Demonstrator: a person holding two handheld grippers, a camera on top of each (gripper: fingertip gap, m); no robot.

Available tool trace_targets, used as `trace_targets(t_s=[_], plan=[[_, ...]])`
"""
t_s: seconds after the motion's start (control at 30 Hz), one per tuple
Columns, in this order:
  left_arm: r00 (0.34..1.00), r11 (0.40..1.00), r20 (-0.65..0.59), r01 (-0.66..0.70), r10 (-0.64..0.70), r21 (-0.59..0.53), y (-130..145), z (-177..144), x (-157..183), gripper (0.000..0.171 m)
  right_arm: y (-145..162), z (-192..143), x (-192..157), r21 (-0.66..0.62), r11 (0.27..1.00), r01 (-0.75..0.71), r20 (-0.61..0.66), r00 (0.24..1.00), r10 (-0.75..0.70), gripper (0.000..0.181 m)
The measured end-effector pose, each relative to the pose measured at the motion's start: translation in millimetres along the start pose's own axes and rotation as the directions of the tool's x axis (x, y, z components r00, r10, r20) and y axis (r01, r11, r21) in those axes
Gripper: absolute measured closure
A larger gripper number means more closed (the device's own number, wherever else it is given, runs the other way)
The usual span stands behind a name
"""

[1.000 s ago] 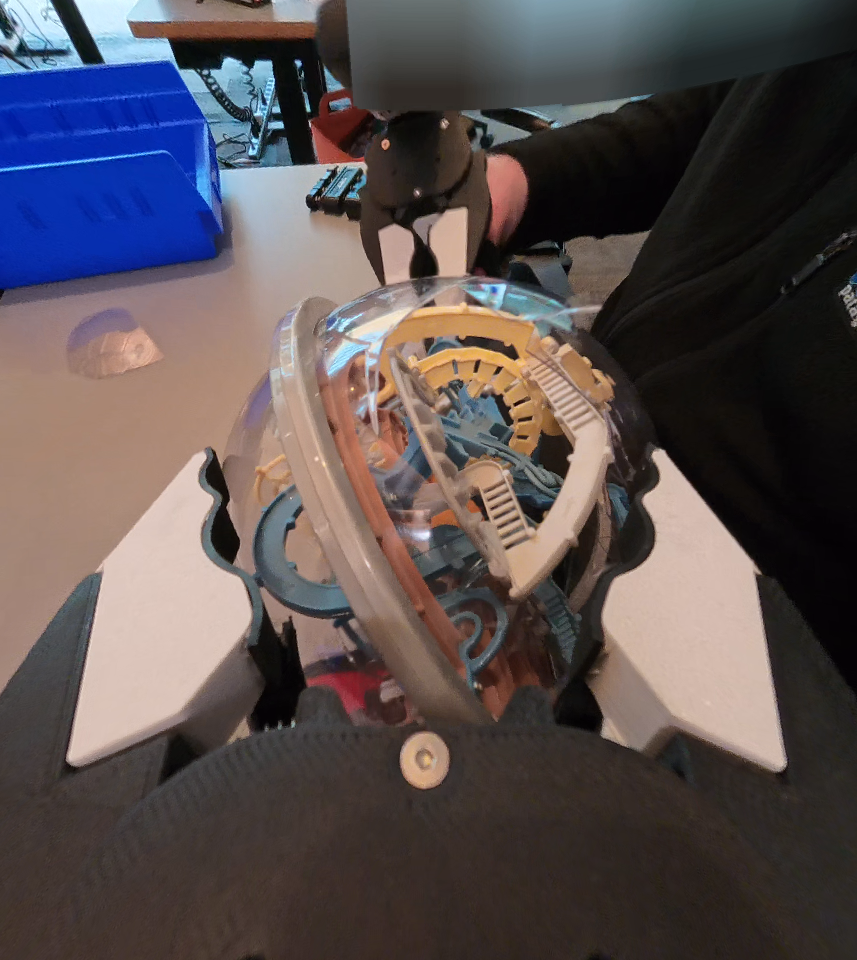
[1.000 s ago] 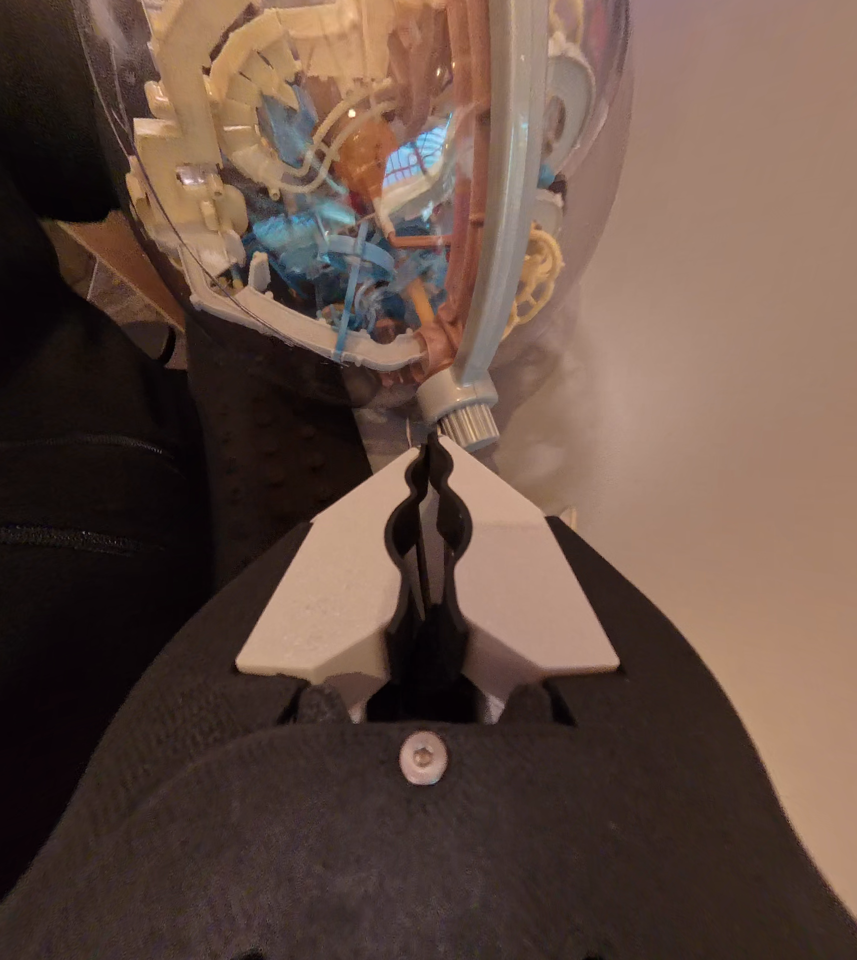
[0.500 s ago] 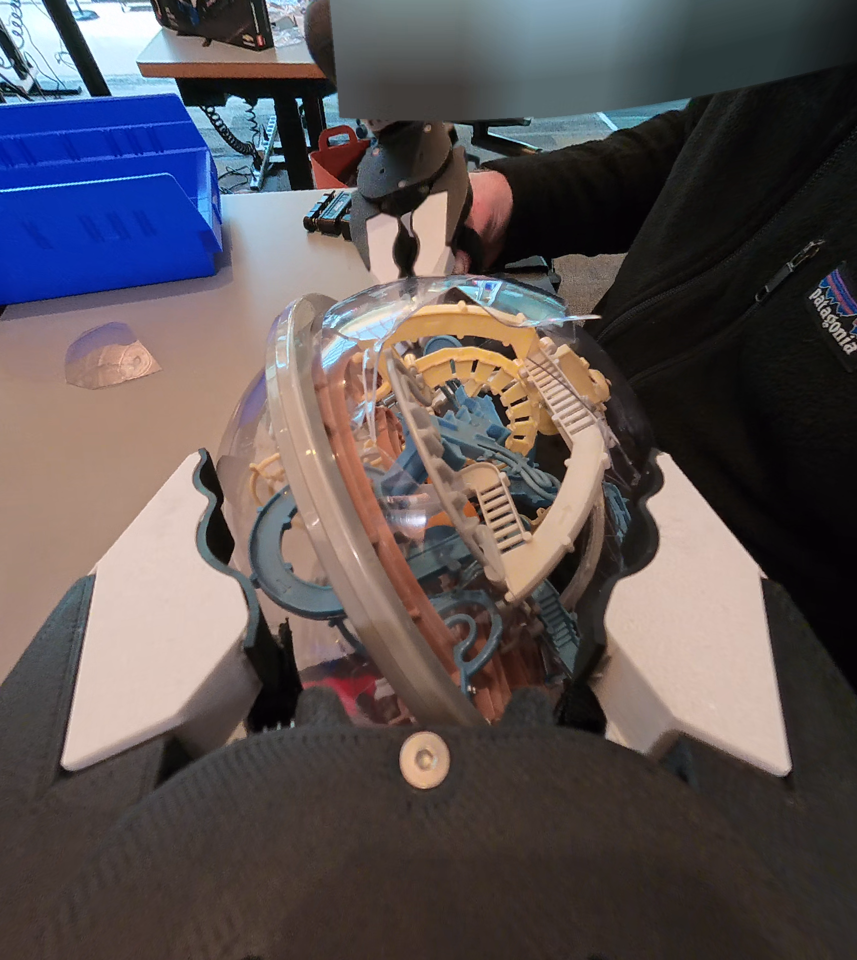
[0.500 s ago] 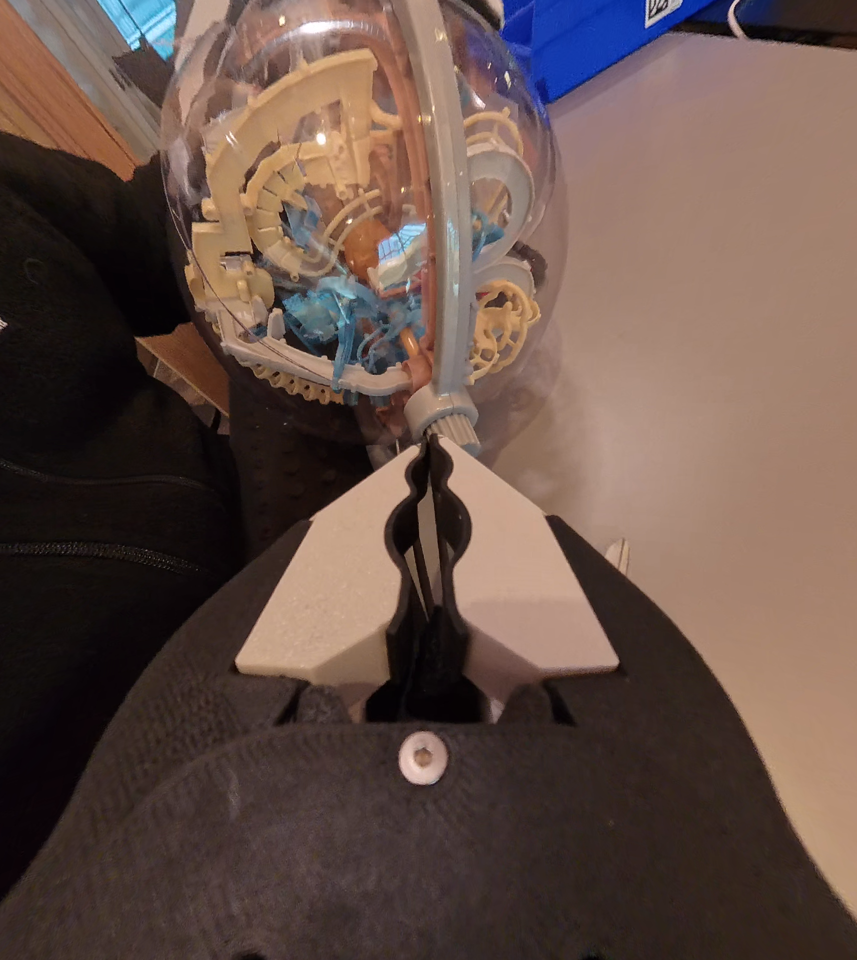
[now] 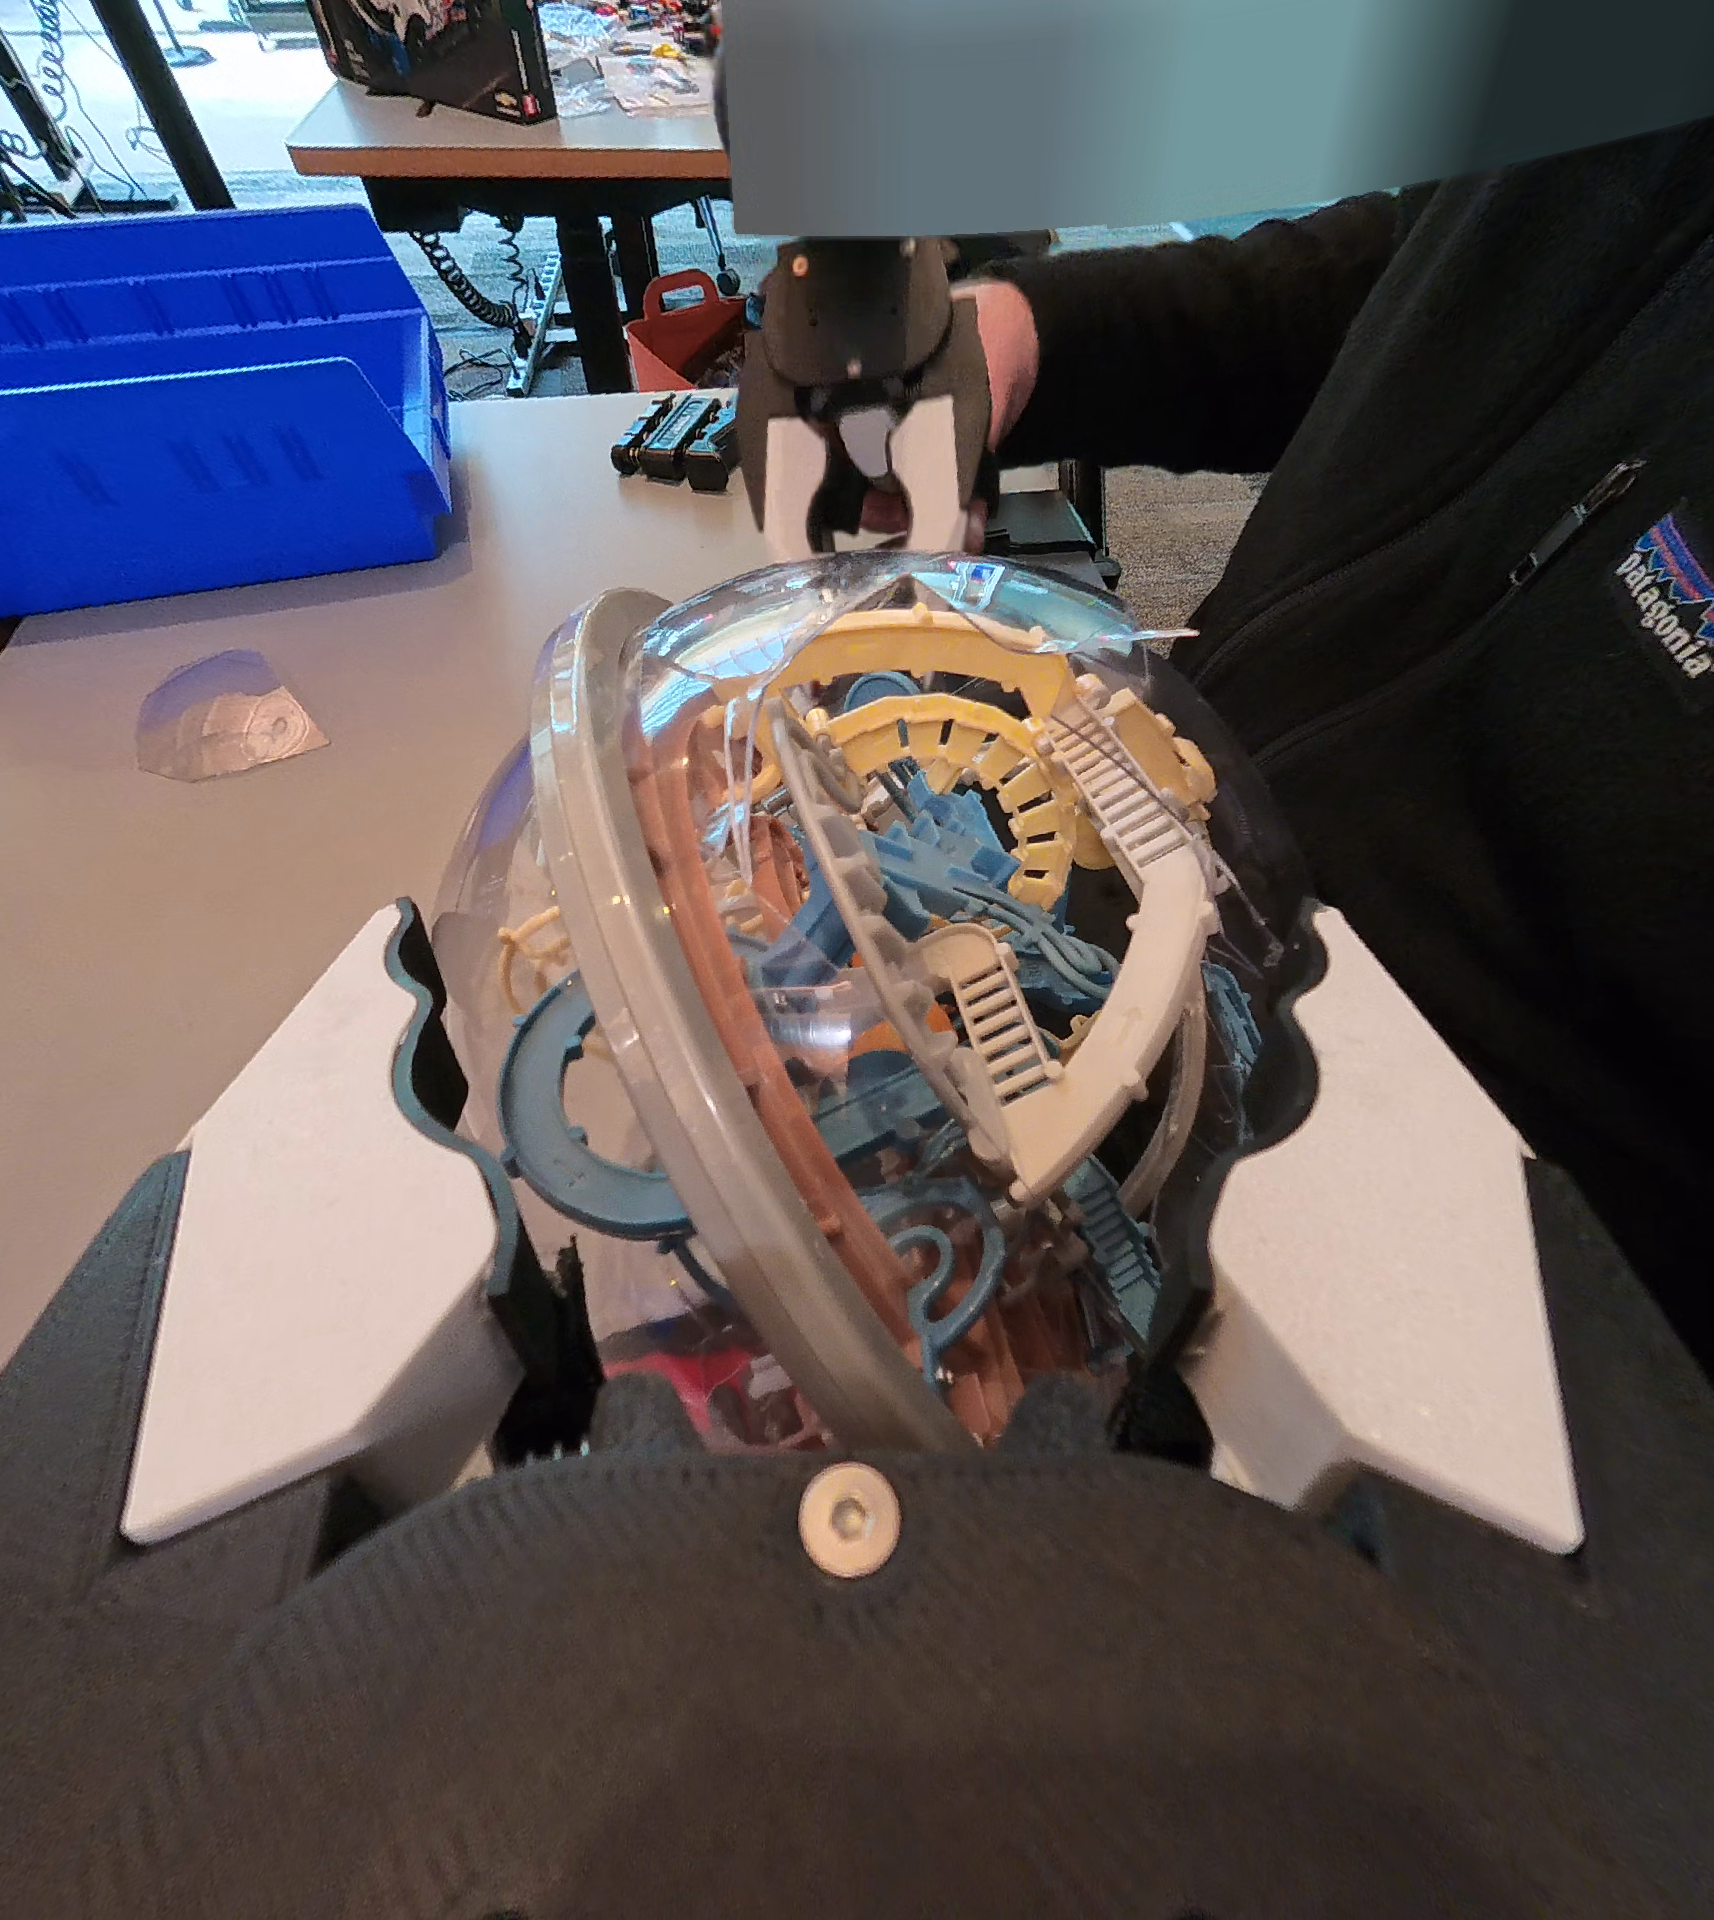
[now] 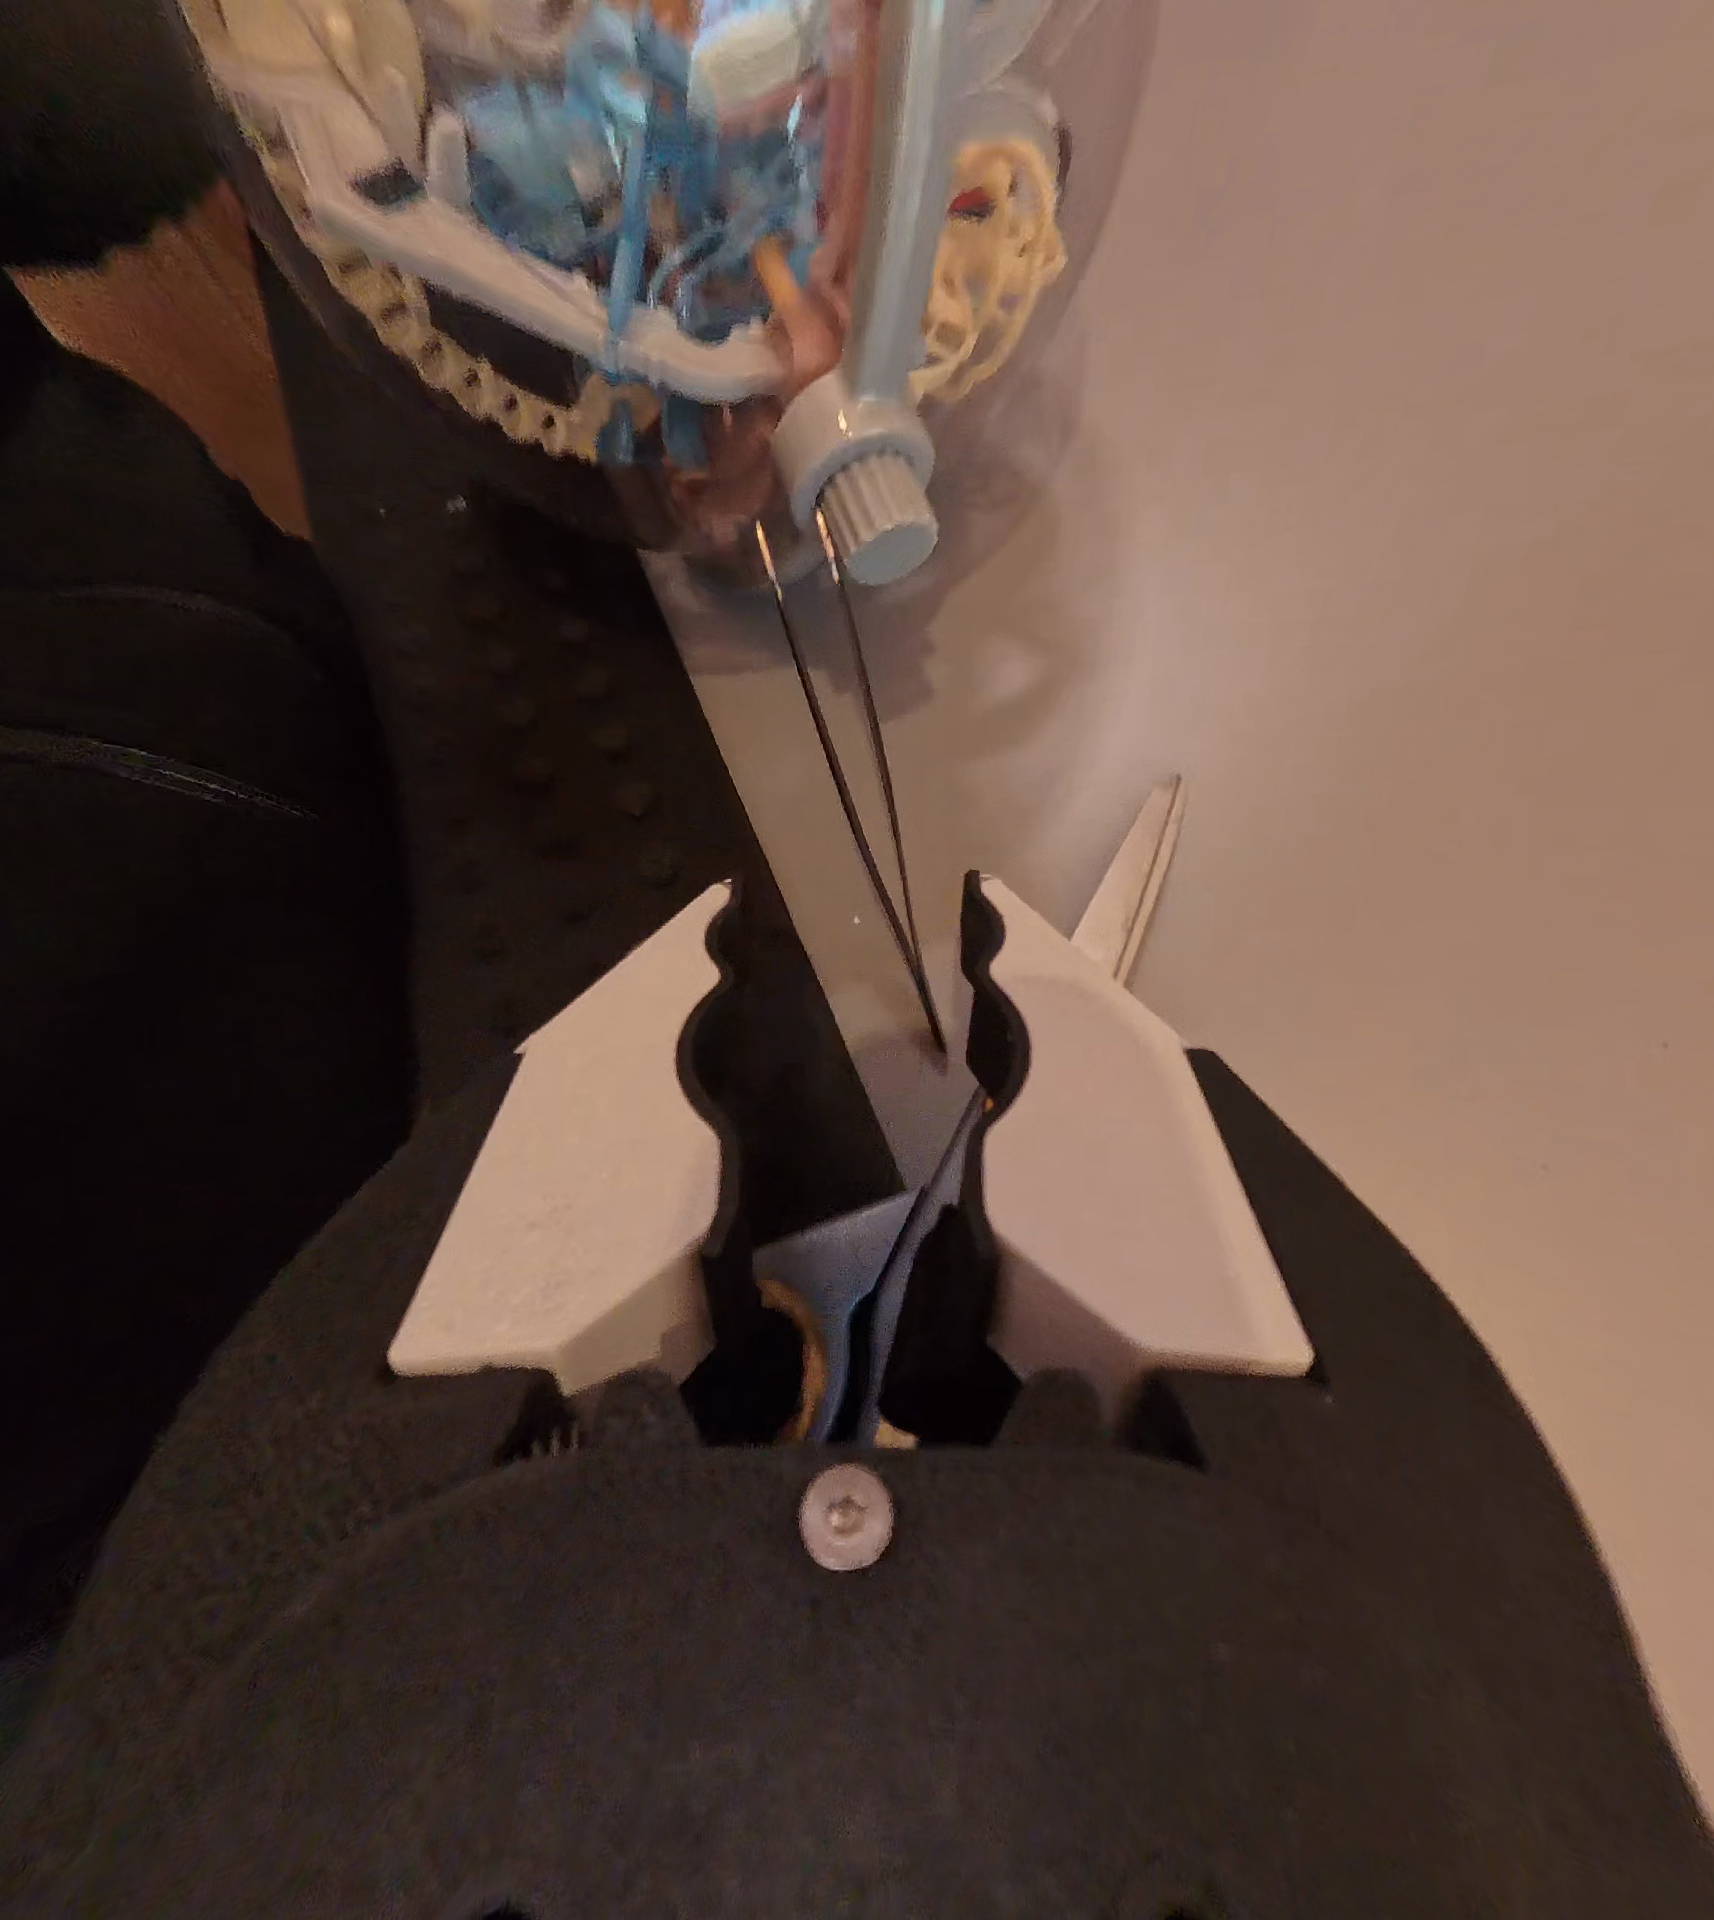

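A clear plastic maze ball [image 5: 832, 987] with yellow, blue, grey and brown tracks inside sits between the fingers of my left gripper [image 5: 863, 914], which is shut on its sides and holds it above the table. Its shell is cracked open at the top. My right gripper [image 6: 851, 888] is open just below the ball [image 6: 728, 208], near its grey ribbed knob [image 6: 874, 509]. A pair of scissors lies between its fingers, blue handle inside, blades [image 6: 1139, 883] spread apart. The right gripper also shows beyond the ball in the left wrist view [image 5: 863, 530].
A pale table [image 5: 105, 935] lies below. Blue plastic bins [image 5: 157, 416] stand at its far left. A clear curved plastic shard [image 5: 229, 717] lies on the table. Small black blocks [image 5: 676, 447] sit at the far edge. A person in a black jacket [image 5: 1507, 727] fills the right. The left gripper's tips are roughly 20 cm from the right gripper's. The clear curved plastic shard [image 5: 229, 717] is about 30 cm from my right fingertips.
My right gripper has opened from shut, and the scissor blades have spread apart. It has moved closer under the ball. The left gripper still holds the ball.
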State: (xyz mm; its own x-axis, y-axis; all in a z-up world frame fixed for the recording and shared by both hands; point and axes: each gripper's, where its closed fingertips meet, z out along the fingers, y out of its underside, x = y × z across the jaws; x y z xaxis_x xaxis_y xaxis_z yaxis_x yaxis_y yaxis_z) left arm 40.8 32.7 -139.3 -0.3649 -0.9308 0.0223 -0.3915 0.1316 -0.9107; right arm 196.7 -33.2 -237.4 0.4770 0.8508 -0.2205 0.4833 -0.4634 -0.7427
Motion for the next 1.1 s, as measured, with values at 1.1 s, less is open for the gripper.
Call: trace_targets(t_s=[1.1], plan=[[0.999,0.999,0.019,-0.039,0.040,-0.021,-2,7,10,0.025,11,28,1,-0.444,0.826,0.347,0.105,0.936,-0.337,0.181]])
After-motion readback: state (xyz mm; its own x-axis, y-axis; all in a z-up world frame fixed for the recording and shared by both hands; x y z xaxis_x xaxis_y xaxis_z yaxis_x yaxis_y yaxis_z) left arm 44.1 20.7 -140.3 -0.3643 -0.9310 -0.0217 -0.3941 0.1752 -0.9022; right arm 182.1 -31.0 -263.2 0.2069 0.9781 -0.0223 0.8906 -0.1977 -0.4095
